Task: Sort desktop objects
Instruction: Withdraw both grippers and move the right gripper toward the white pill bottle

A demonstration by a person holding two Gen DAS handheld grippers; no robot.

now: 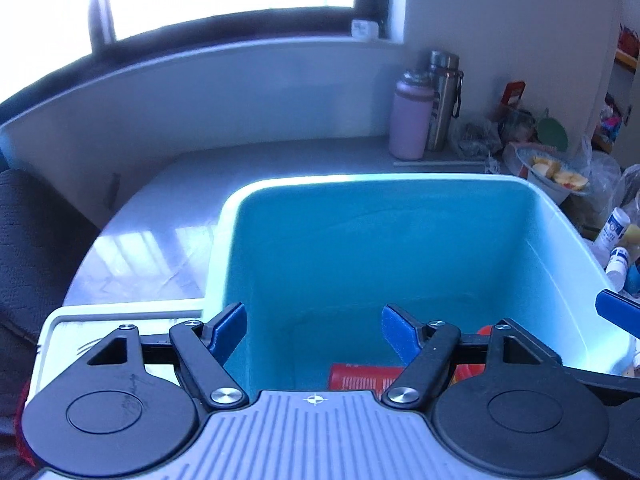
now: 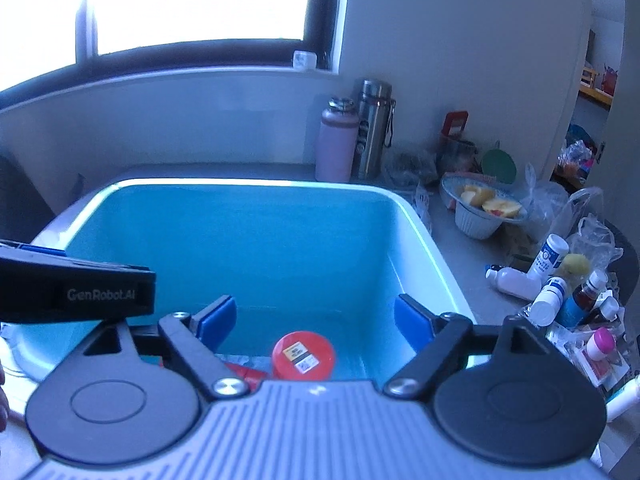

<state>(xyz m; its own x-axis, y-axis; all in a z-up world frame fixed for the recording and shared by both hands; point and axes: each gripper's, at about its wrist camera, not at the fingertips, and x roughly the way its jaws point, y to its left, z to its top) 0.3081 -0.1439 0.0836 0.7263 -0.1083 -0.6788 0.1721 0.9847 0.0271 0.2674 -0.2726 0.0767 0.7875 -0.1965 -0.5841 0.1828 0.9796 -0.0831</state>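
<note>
Blue plastic bin [image 2: 248,232] fills both wrist views; I have both tongs hanging over its near edge, pointing down into it.

Left gripper [image 1: 314,330]: jaws spread wide, nothing between the pads. Released.

Right gripper [image 2: 314,322]: jaws spread wide too, nothing clamped. Through the gap I see a red round tub [image 2: 303,355] lying on the bin floor below, apart from the pads. In the right view the left gripper's black body crosses the left side, so the two tools sit just beside each other over the bin.

Inside the bin, near end: the red tub with a label on its face, and beside it to the left a flat red packet [image 1: 366,376] with printed text. More may lie under the tool bodies; I cannot tell.

Done so far, as I judge it: at least two red items are in the bin.

Left to do: a good deal. On the grey desk [image 2: 460,248] to the right of the bin sits a cluster of small bottles [image 2: 550,260], white with blue labels, some upright and one on its side, plus a pink-capped one [image 2: 600,342] nearer me. Farther back, a bowl of cut fruit [image 2: 486,204], plastic bags, a green lid, a pink flask [image 2: 336,140] and a steel flask [image 2: 374,128] against the wall. Which of these belong in the bin I cannot say.

My guess is the task is in its early part, with the right-hand clutter next.
</note>
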